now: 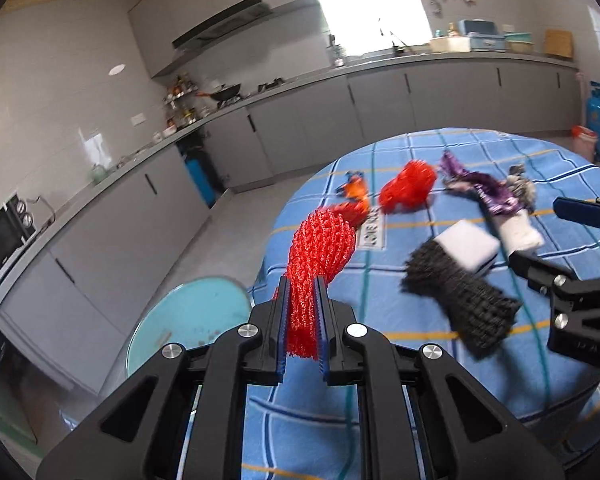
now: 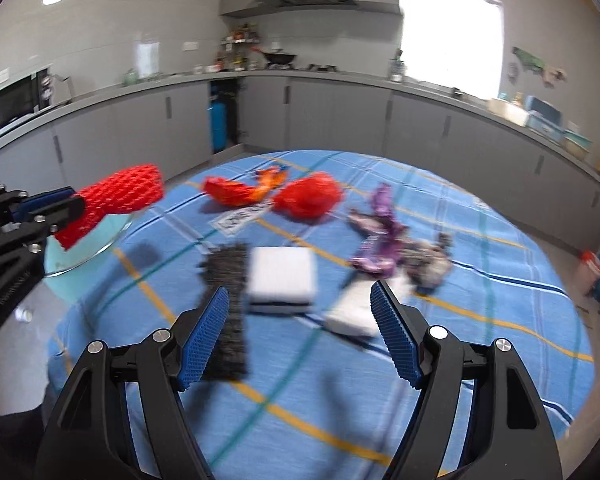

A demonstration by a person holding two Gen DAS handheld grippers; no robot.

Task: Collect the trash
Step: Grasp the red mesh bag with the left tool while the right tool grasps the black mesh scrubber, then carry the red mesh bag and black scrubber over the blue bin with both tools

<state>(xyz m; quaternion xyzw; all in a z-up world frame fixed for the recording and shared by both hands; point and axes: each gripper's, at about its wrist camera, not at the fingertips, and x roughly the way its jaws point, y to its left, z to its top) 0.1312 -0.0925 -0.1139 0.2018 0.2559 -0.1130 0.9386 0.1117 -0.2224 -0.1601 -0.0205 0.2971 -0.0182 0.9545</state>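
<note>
My left gripper is shut on a red foam net sleeve, held in the air at the table's left edge; the sleeve shows in the right wrist view too. My right gripper is open and empty above the blue checked tablecloth. On the cloth lie a black net sleeve, a white box, a red net ball, an orange-red wrapper, a purple wrapper, a white packet and a grey crumpled scrap.
A light-blue round bin stands on the floor left of the table, below the held sleeve. Grey kitchen cabinets run along the walls. A blue gas cylinder and a red-lidded pail stand at the far right.
</note>
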